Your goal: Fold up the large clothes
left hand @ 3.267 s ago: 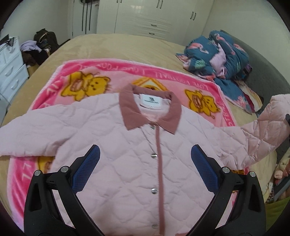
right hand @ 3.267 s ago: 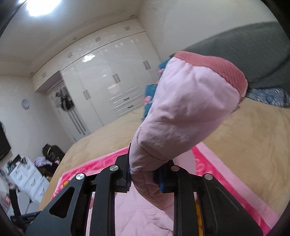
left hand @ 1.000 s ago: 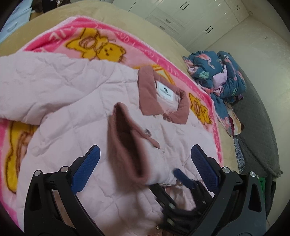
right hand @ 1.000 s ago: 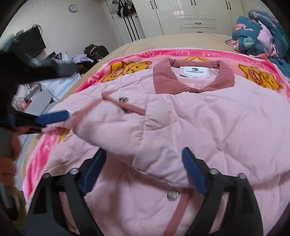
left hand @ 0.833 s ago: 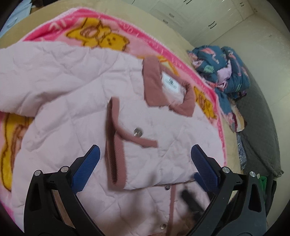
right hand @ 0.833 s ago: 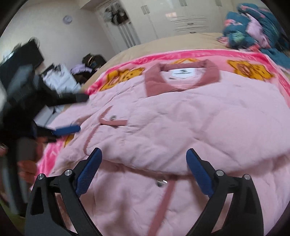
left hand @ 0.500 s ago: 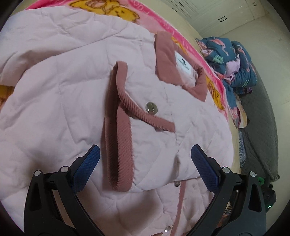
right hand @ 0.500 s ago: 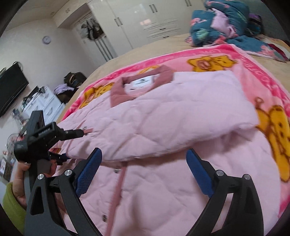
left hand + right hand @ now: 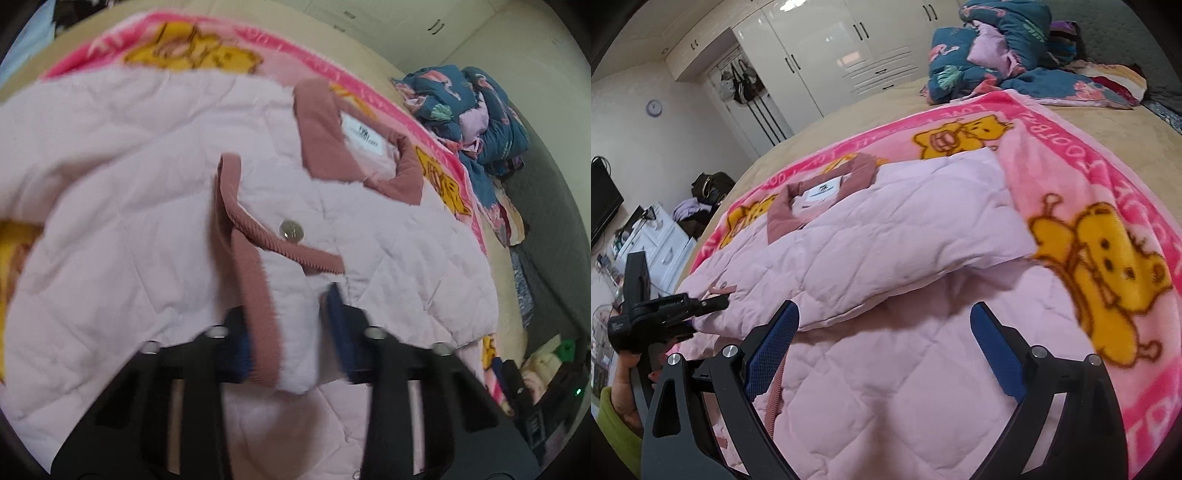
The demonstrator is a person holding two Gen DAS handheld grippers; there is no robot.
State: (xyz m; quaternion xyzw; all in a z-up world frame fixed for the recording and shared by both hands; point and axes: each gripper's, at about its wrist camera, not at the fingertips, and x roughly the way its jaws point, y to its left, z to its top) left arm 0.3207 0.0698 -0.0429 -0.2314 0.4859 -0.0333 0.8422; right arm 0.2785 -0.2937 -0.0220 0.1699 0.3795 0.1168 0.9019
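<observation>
Left wrist view: your left tool (image 9: 284,332) has just closed on the cuff (image 9: 258,295) of the jacket (image 9: 110,221) on the bed; right tool (image 9: 882,354) open. One sleeve folded, most remains.

A home bedroom: bed (image 9: 849,122) under pink bear blanket (image 9: 1108,206), white built-in wardrobes (image 9: 820,48), wall clock (image 9: 654,108).

We count one pink quilted jacket (image 9: 886,236) lying on one pink bear-print blanket (image 9: 1071,155), which covers one bed (image 9: 849,122). On the blanket we make out four yellow bear motifs. One heap of dark floral bedding (image 9: 993,51) sits at the far side. We see two grippers: the left gripper (image 9: 291,332) and the right gripper (image 9: 882,354). One snap button (image 9: 291,230) shows on the sleeve cuff (image 9: 258,295).
</observation>
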